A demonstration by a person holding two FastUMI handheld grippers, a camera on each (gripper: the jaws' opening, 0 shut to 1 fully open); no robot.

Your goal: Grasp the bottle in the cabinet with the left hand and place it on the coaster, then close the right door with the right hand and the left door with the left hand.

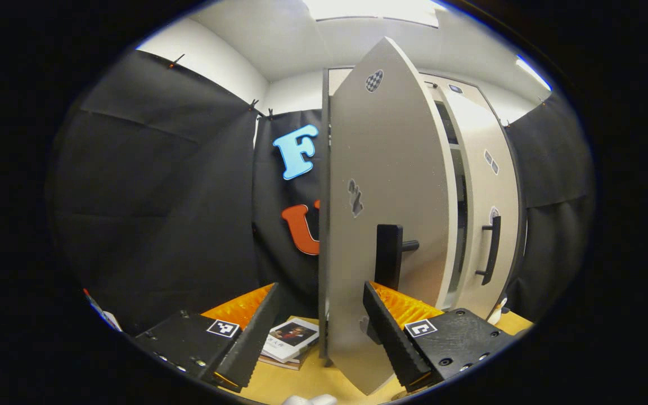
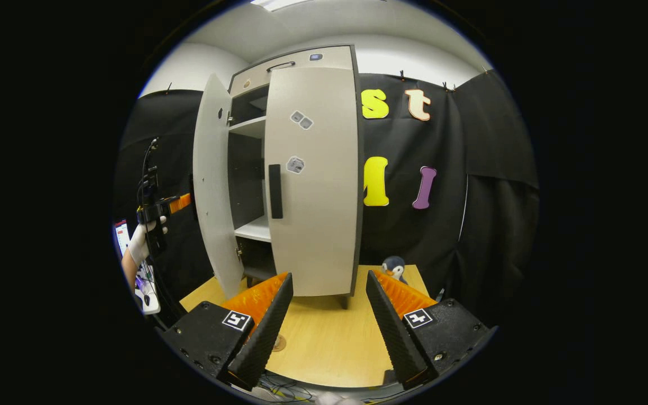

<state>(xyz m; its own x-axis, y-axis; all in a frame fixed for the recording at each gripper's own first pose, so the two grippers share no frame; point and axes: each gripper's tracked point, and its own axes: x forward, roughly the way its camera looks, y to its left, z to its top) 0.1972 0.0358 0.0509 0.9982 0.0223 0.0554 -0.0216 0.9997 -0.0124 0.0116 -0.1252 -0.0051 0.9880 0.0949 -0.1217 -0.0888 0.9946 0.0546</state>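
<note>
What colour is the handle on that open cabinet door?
Black. The handle on the left door shows best in the left gripper view.

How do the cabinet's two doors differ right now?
The left door swings wide open, baring the shelves behind it; the right door sits shut or nearly so against the cabinet front. The right door carries three small stickers in the right gripper view; the left door there turns its plain inner face. Both are tall, pale panels, each with a dark upright handle, seen in the left gripper view.
</note>
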